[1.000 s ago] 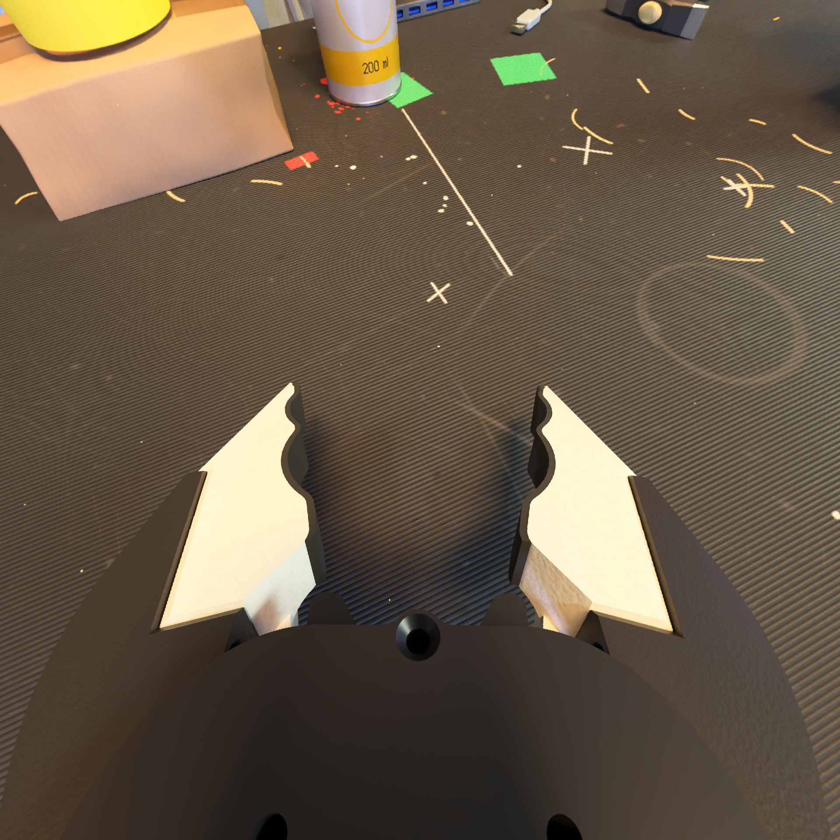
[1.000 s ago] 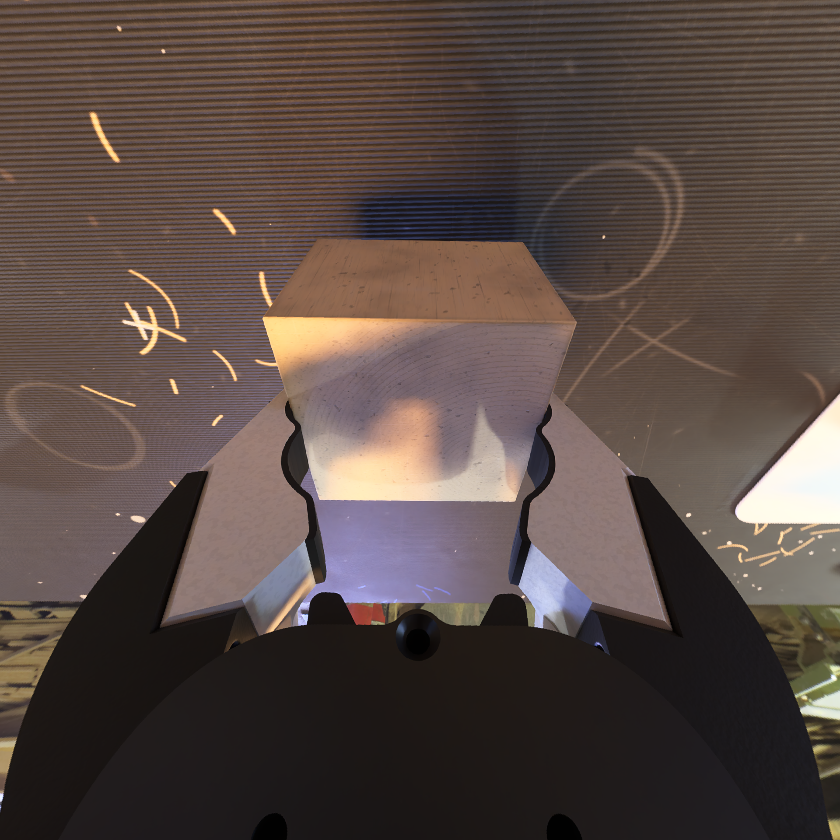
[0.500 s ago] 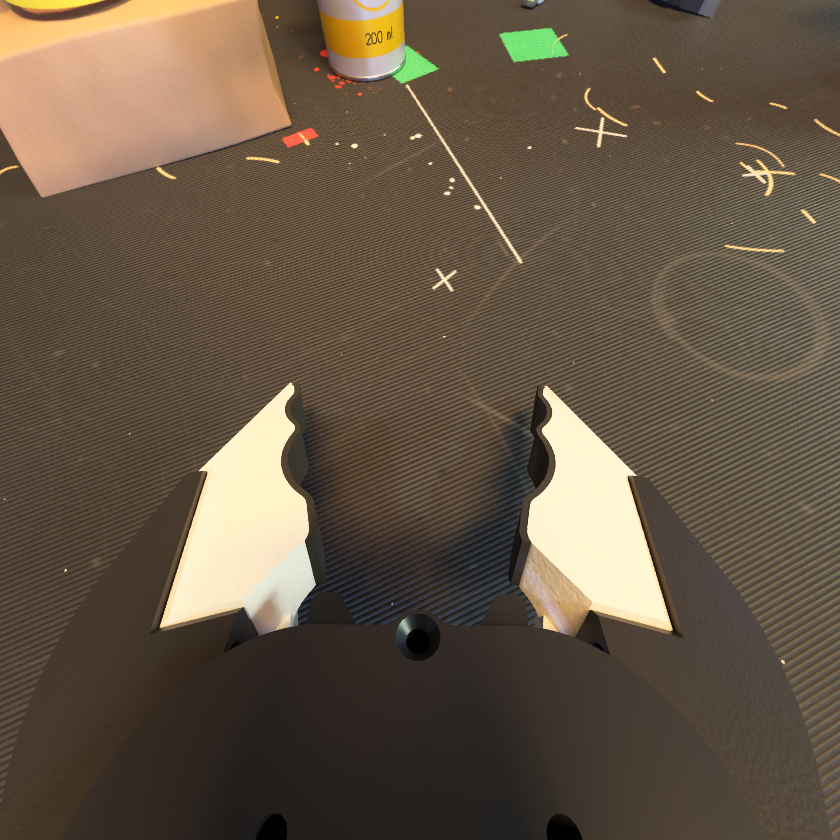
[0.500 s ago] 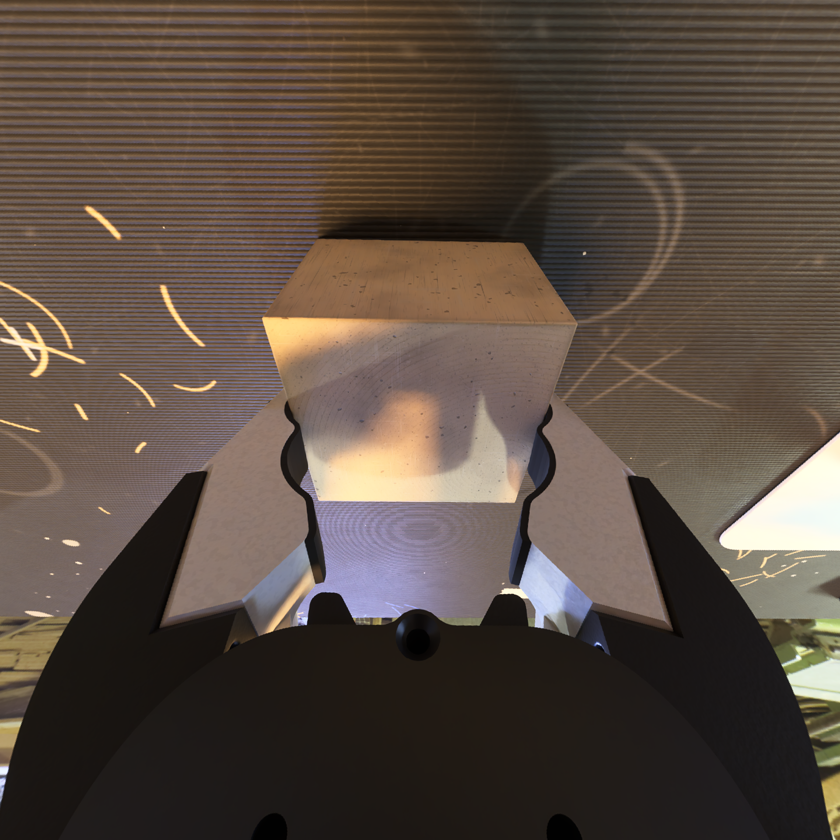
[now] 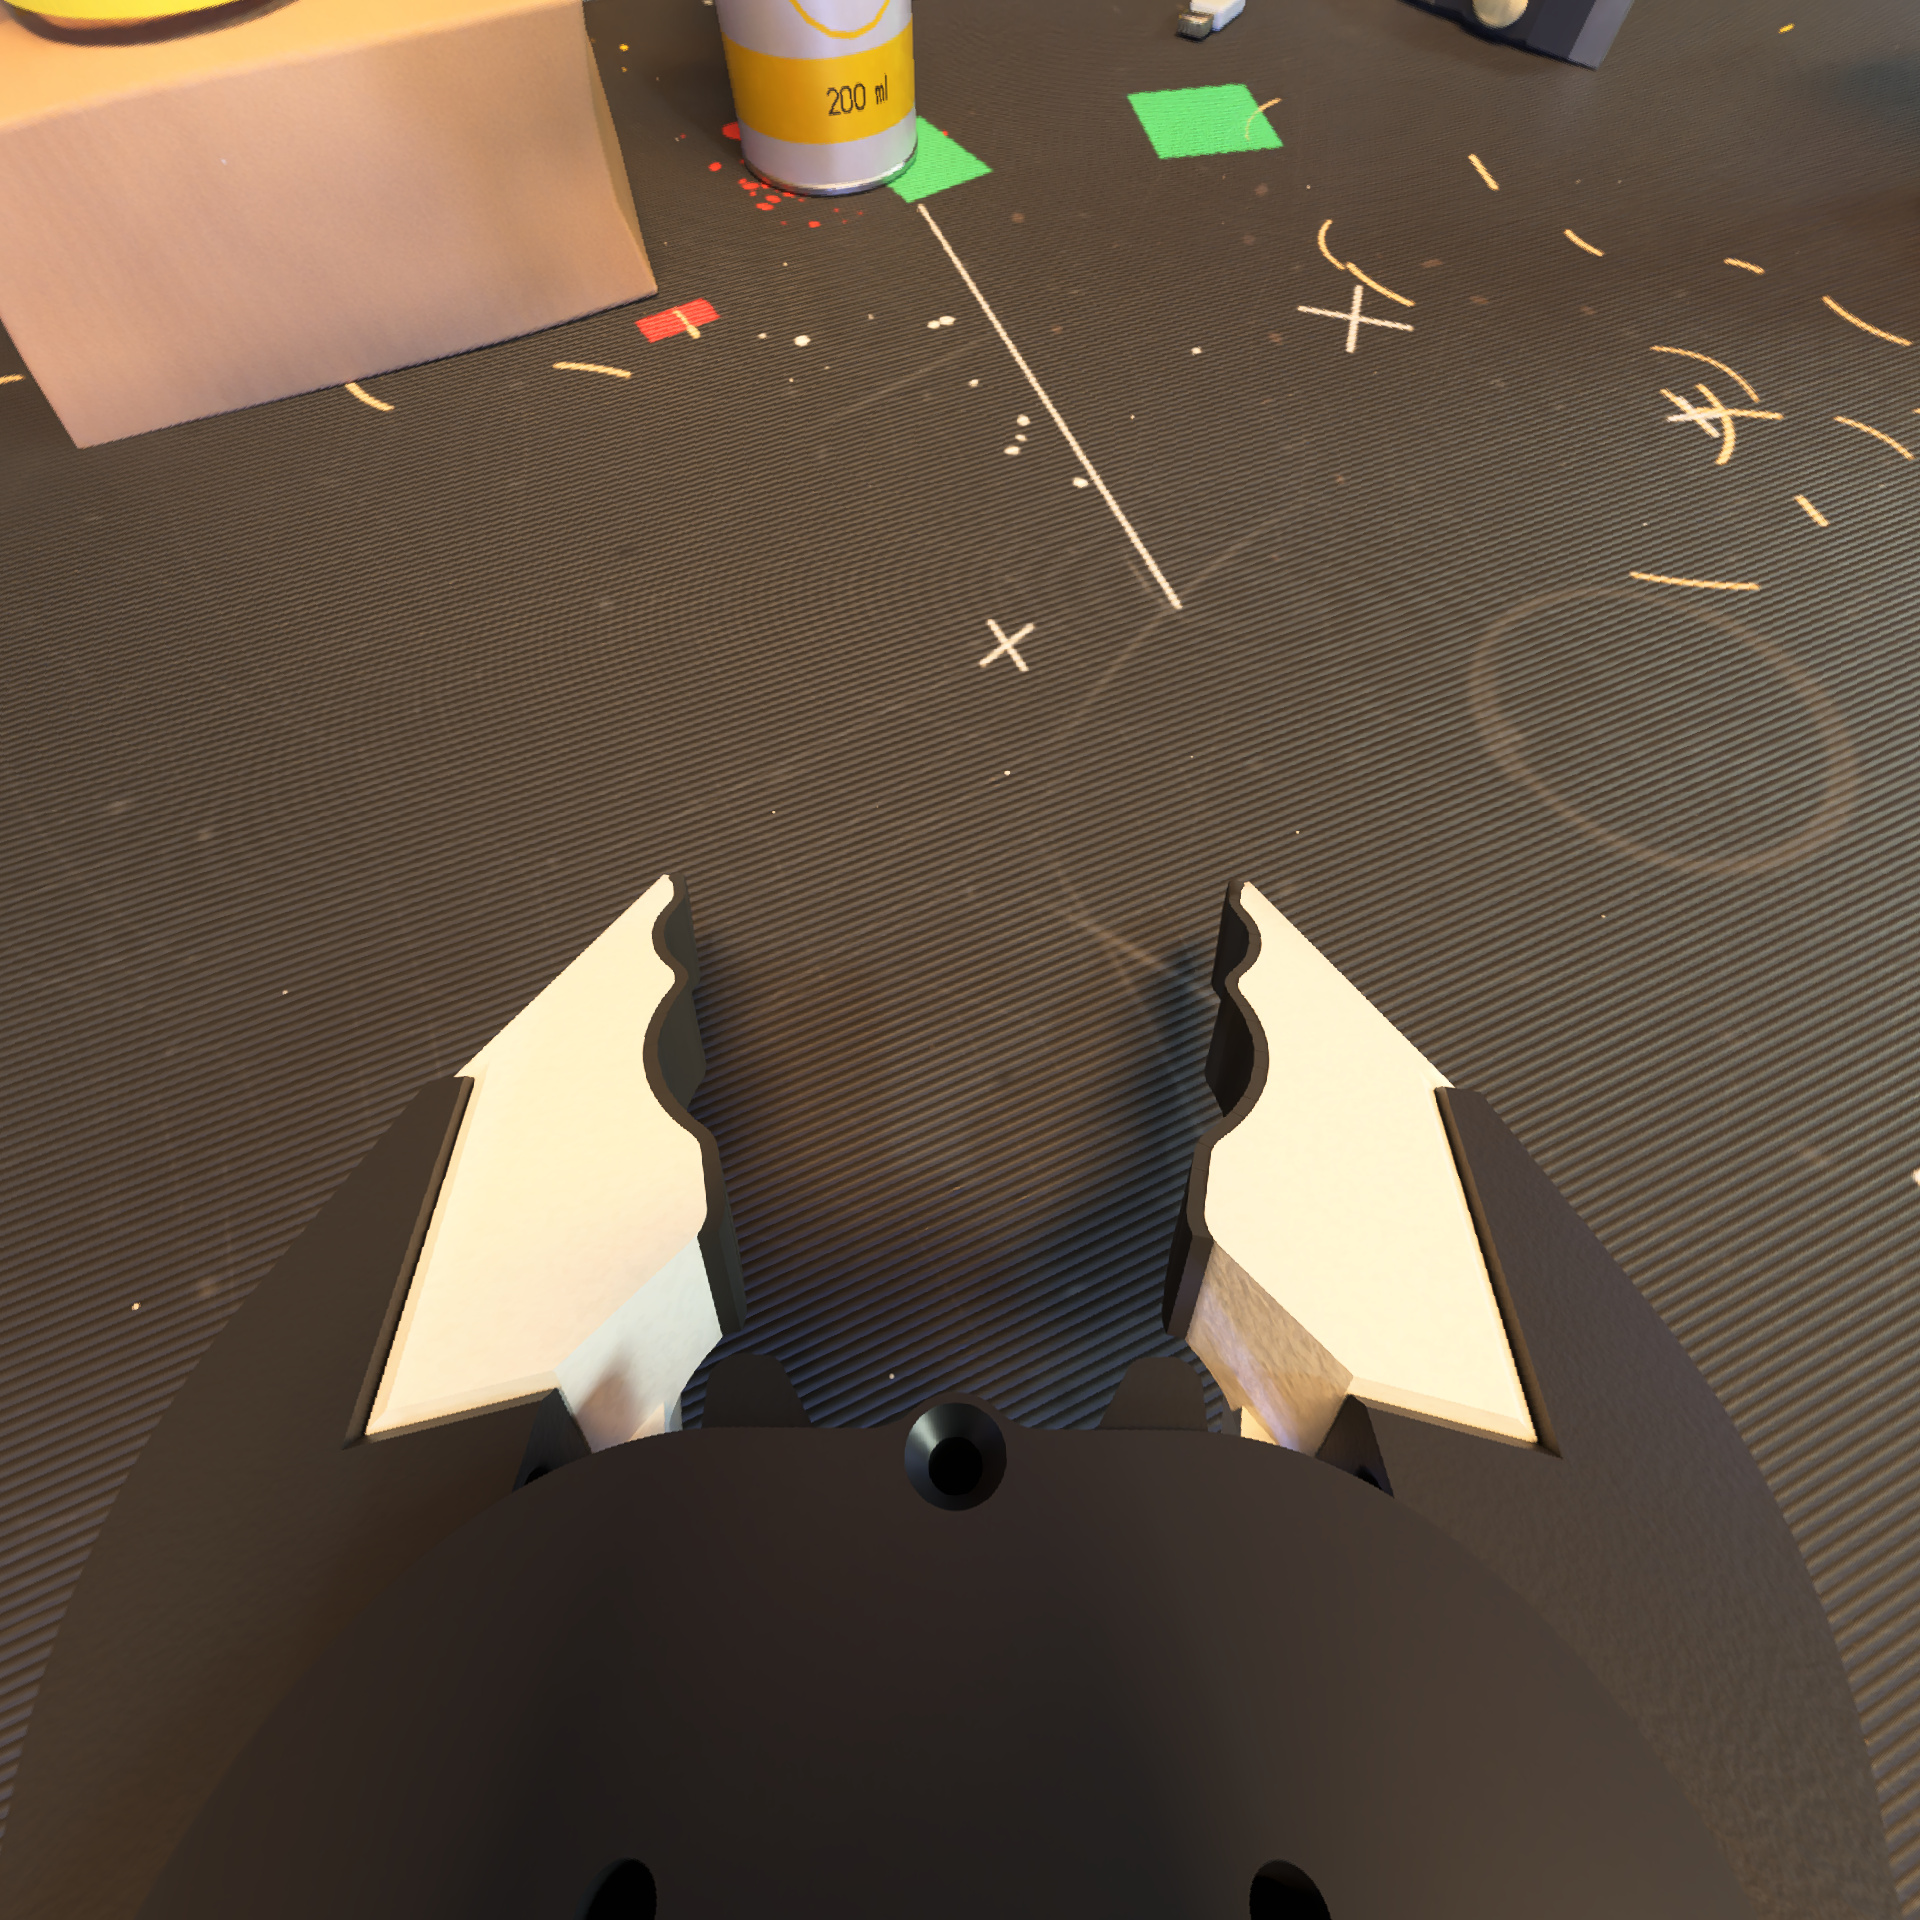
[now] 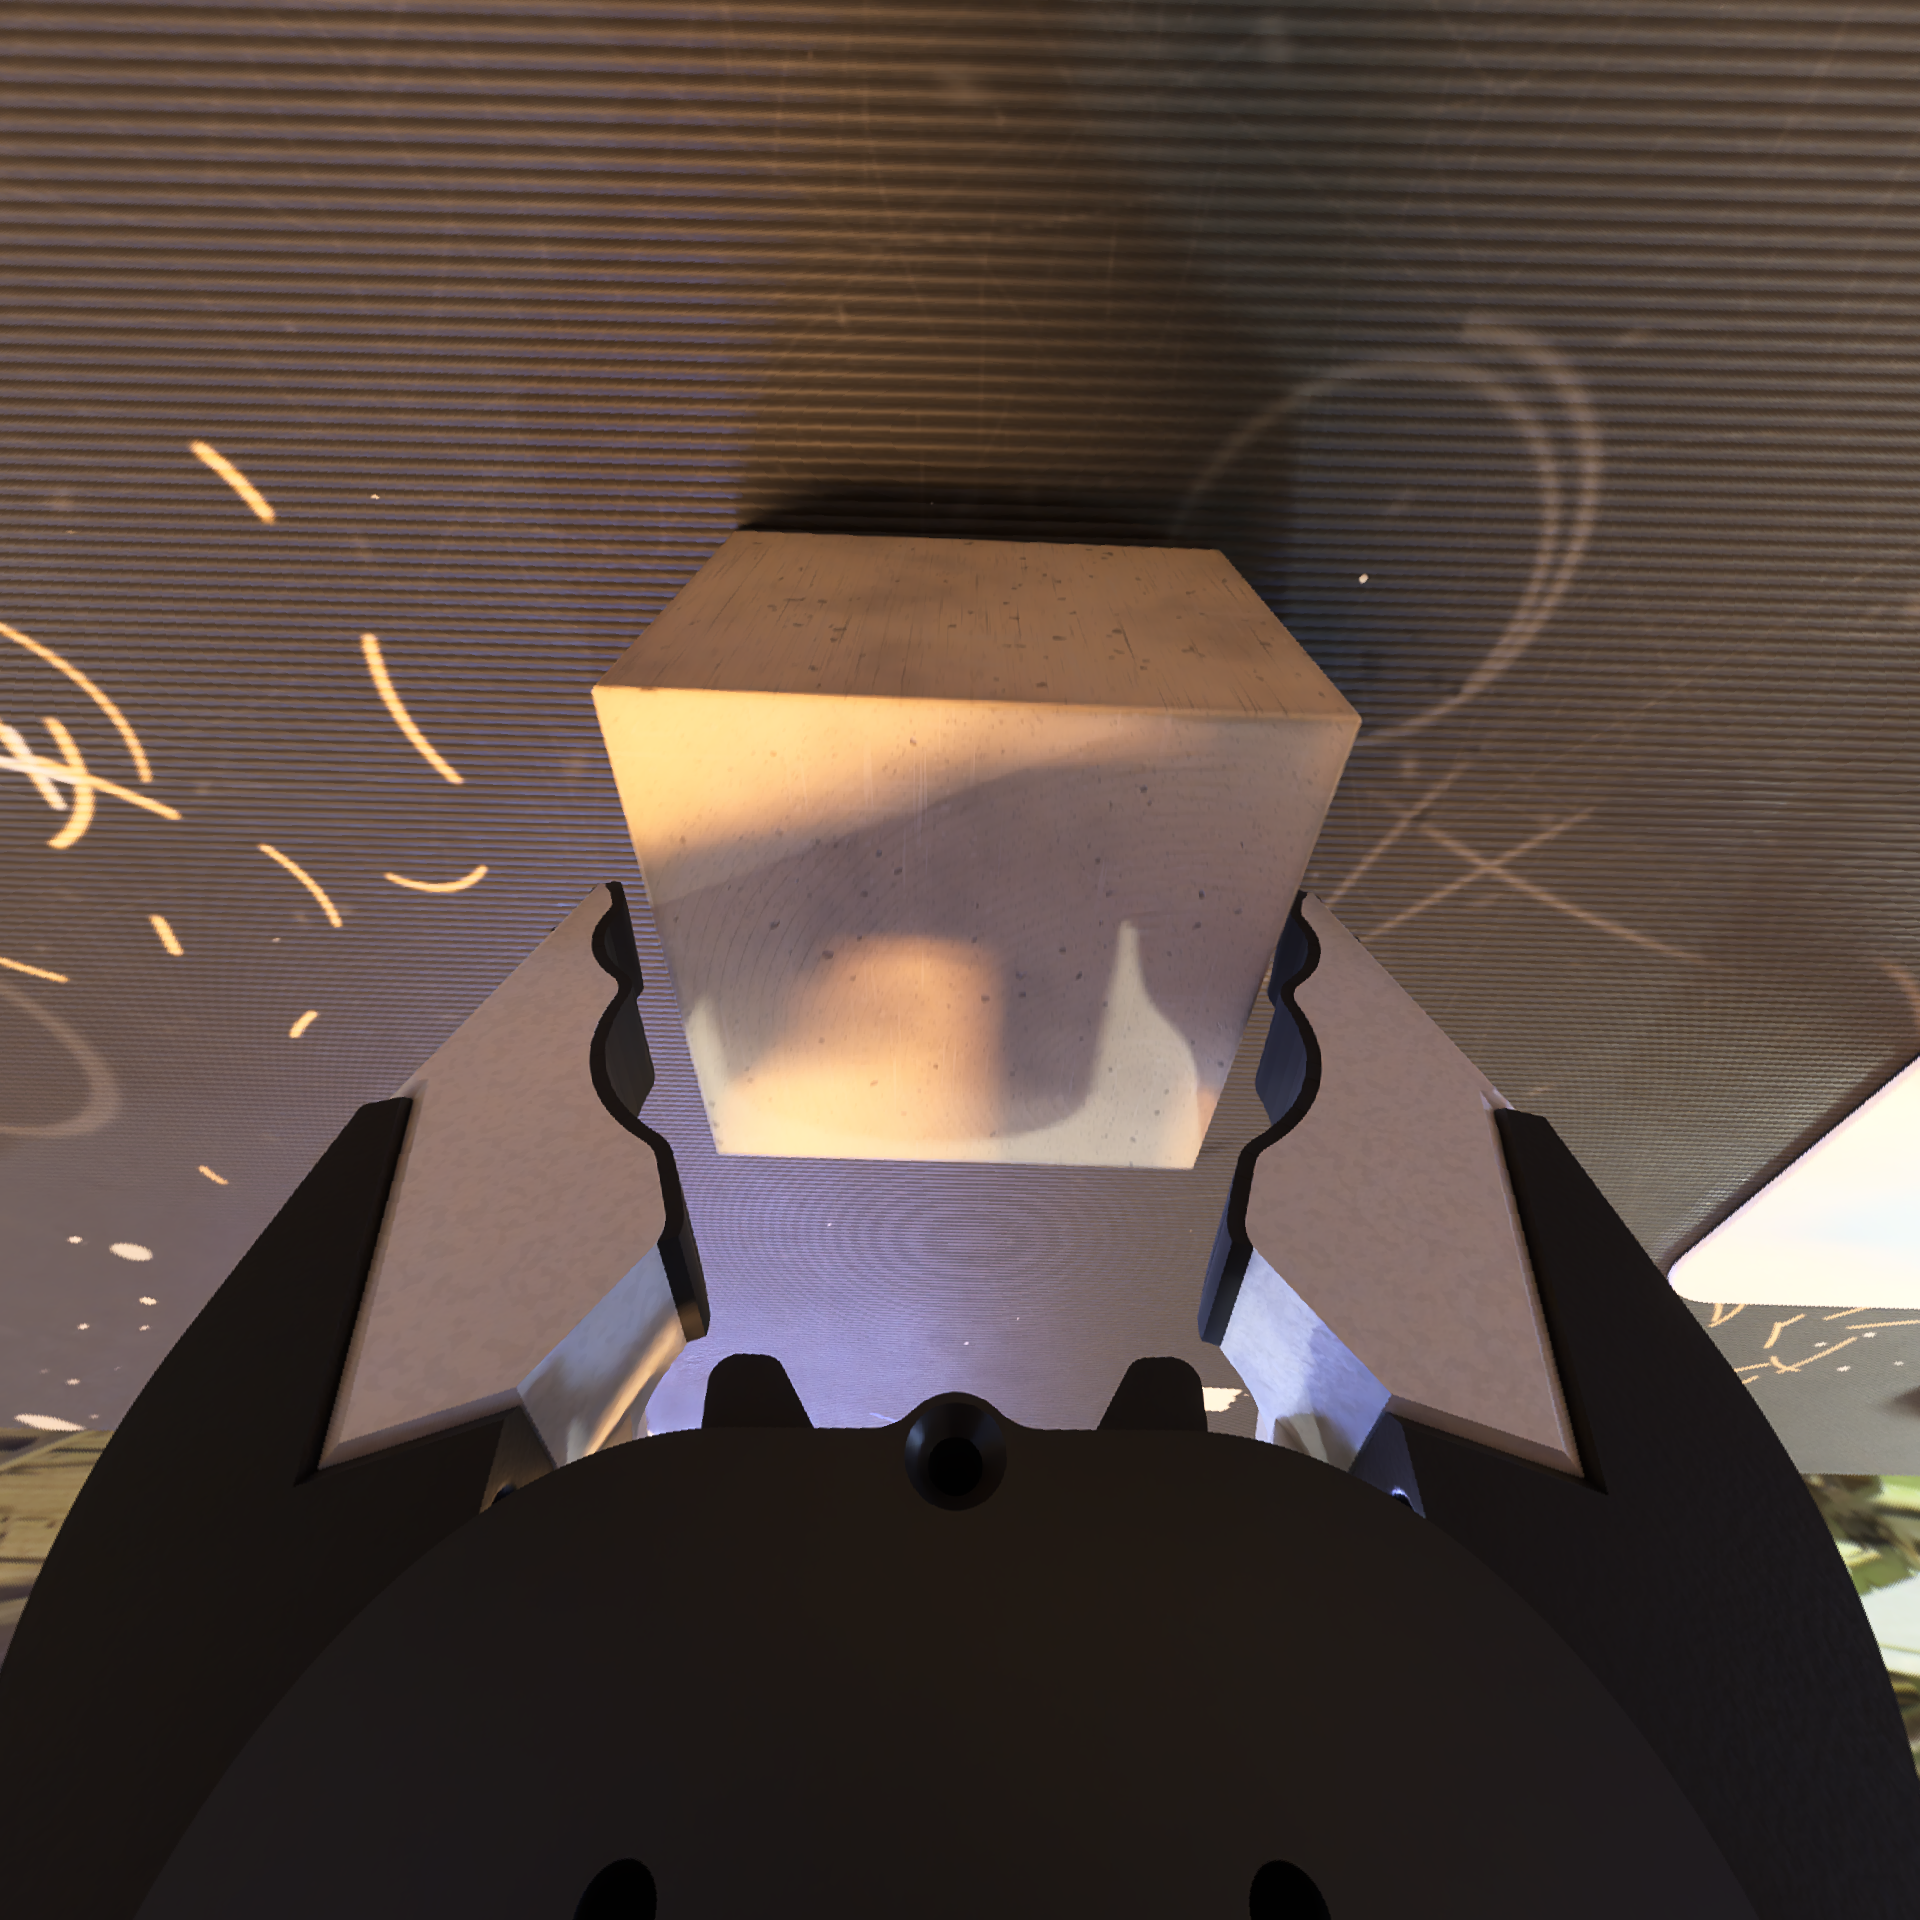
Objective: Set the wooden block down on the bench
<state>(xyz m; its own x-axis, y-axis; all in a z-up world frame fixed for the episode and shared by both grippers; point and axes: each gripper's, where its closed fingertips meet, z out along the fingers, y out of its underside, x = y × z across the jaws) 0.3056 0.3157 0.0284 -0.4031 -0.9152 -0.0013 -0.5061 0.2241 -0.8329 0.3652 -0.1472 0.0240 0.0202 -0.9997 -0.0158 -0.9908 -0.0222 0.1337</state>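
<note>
The wooden block (image 6: pixel 966 831), a pale cube, stands on the dark ribbed bench (image 6: pixel 935 260) with a tight shadow at its far edge. My right gripper (image 6: pixel 956 894) is open around it. Its fingers (image 6: pixel 499 1143) flank the block's left and right sides, and a narrow gap shows on each side. My left gripper (image 5: pixel 956 881) is open and empty, held low over a bare part of the bench (image 5: pixel 623 675). The block does not show in the left wrist view.
A cardboard box (image 5: pixel 301 197) stands far left, with a yellow and white can (image 5: pixel 821 94) beside it. Green patches (image 5: pixel 1205 120), a red patch (image 5: pixel 675 319) and chalk marks dot the bench. A grey device (image 5: pixel 1517 21) sits at the far right. The bench edge (image 6: pixel 1558 1174) runs near the right gripper.
My right gripper's fingers have spread apart and let go of the block, which now rests on the bench. The left gripper has drifted slightly and stays open.
</note>
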